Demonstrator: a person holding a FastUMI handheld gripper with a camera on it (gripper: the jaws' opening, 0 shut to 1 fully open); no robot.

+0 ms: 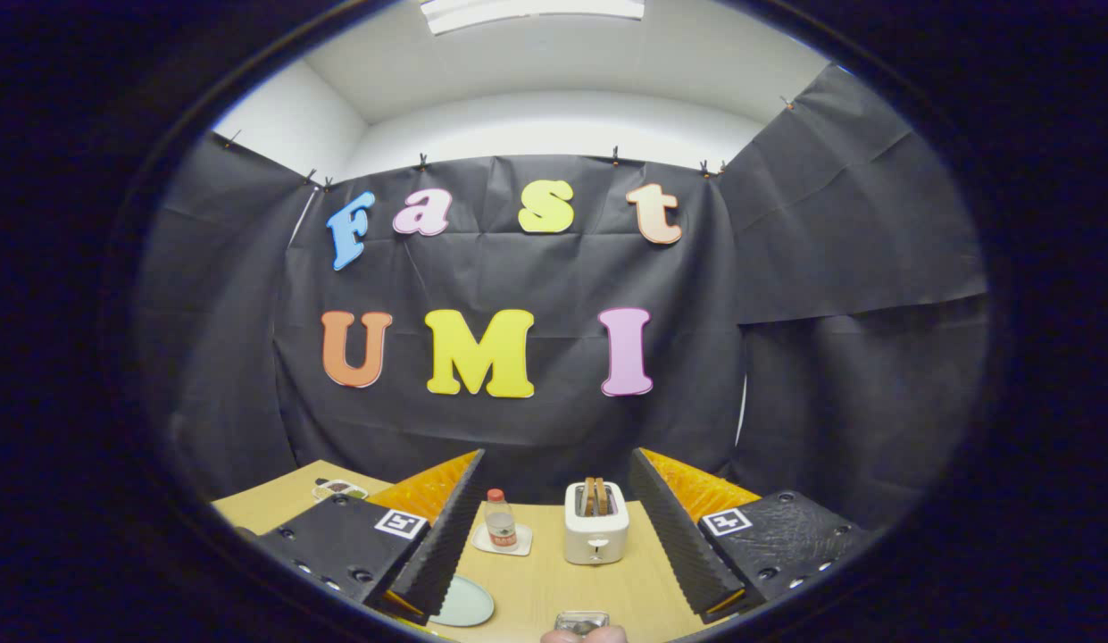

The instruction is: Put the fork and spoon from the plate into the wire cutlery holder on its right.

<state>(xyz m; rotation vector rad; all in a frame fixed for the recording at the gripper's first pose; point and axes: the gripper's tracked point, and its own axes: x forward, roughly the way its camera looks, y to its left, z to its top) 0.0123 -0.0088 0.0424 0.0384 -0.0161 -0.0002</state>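
Spread wide and gripping nothing, the gripper (556, 455) reaches in from the bottom of the frame, its two fingers angling away from each other with bare tabletop between them. Low in the centre, a person's fingertips (607, 634) just show, touching a small shiny metal thing (581, 620) that is too cut off to name. It may be the top of the wire cutlery holder, but I cannot tell.

A pale green plate (469, 604) lies in the lower left of the frame, tucked against the inner side of the left finger and half hidden by it. The part that shows carries no cutlery, and the fork and spoon cannot be made out.

Further out between the fingers, mid-frame, a small bottle (498, 518) stands on a white square coaster (518, 543), with a white toaster (596, 527) holding toast to its right. Beyond the left finger, at the left of the wooden table (554, 580), sits a small white-rimmed object (339, 488).

The gripper is held level, facing the back wall rather than the table. My judgement is that this fits two stages: poised ahead of reaching down to the plate for a utensil, or drawn back with the cutlery already delivered. Whichever holds, the plate's hidden half and the metal thing need to come into sight to settle it.
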